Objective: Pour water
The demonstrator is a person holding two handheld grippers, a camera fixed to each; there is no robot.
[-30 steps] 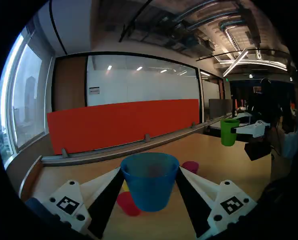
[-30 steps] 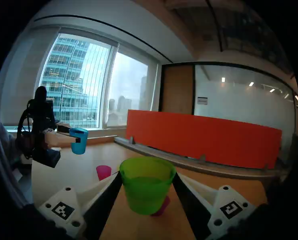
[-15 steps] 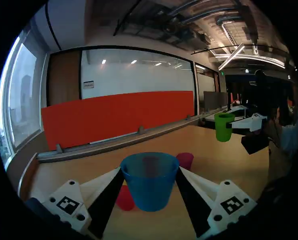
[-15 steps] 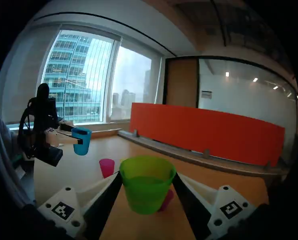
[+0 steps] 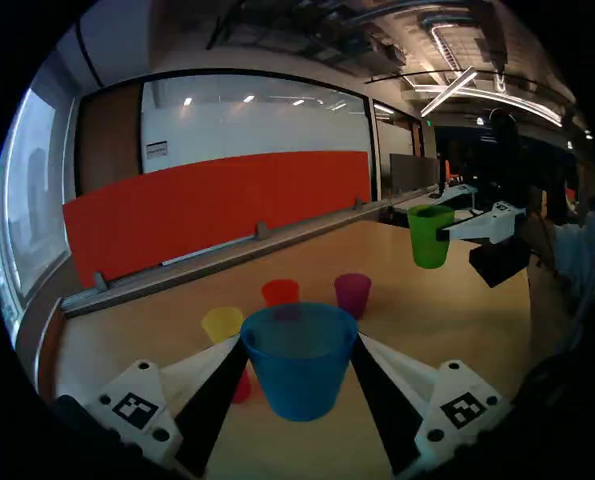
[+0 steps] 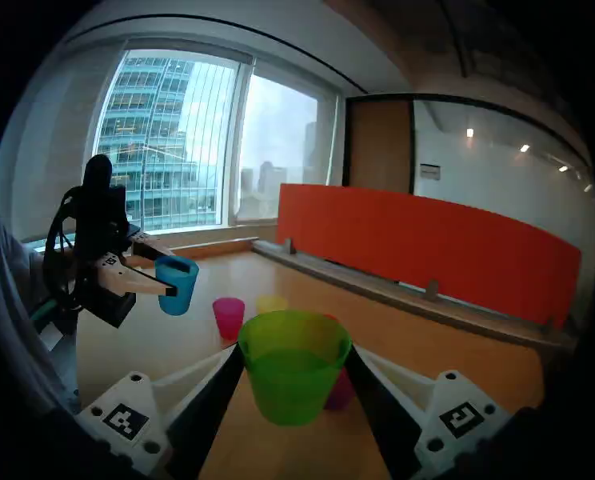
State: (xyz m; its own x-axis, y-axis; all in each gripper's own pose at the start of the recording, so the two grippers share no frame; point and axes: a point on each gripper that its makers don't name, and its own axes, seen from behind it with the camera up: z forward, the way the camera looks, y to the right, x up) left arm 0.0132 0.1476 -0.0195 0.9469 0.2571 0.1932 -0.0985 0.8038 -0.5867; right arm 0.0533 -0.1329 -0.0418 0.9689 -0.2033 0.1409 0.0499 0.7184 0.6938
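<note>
Between left gripper (image 5: 298,342) fingers, close to camera: blue cup (image 5: 299,380), upright, clamped from both sides, held above table (image 5: 441,320). Between right gripper (image 6: 294,352) fingers: green cup (image 6: 294,388), upright, gripped same way. Whether water is inside either cup, cannot tell. On table just beyond blue cup: yellow cup (image 5: 221,322), red cup (image 5: 280,291), purple cup (image 5: 352,293), all standing, near each other. Two held cups well apart in air. Behind table: orange panel (image 5: 217,200), glass wall (image 5: 249,120). At side: big window (image 6: 161,152).
</note>
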